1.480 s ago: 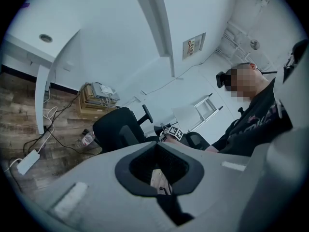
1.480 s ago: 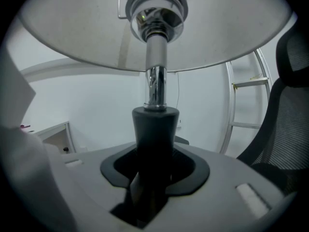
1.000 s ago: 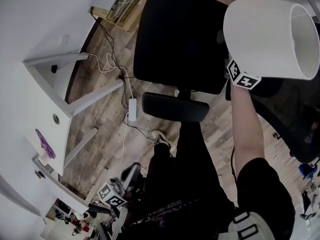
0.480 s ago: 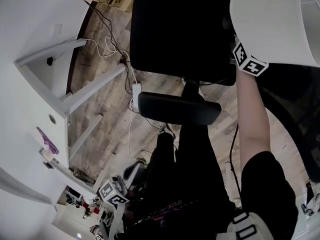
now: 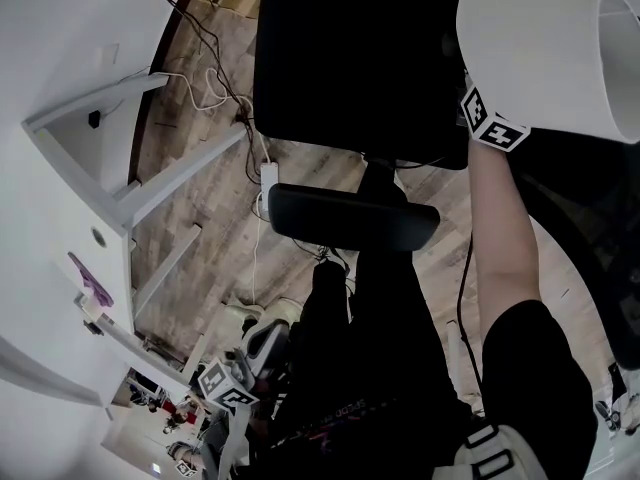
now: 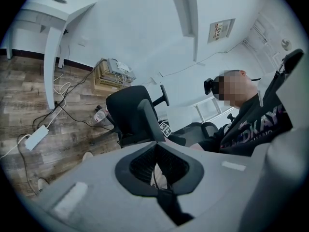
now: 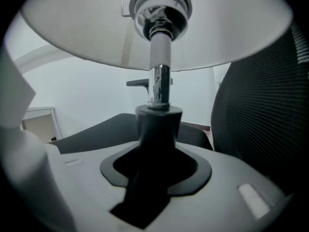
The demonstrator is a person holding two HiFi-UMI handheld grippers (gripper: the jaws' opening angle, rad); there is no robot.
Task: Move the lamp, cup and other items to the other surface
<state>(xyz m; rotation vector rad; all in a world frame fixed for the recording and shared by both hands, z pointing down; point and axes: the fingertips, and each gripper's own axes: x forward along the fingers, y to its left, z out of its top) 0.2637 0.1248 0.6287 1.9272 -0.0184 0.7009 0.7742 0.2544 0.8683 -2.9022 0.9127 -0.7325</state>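
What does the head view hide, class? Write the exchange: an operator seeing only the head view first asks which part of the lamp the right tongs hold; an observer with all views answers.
Observer: The right tongs clamp the lamp by its dark collar, just below the chrome stem; they have just opened a touch further, with the collar between them.
Operator: How does the lamp sit in them?
Observer: The stem runs straight on from the tongs into the open underside of the shade.
Operator: And the left tongs?
Observer: The left tongs hold nothing; their tips meet.
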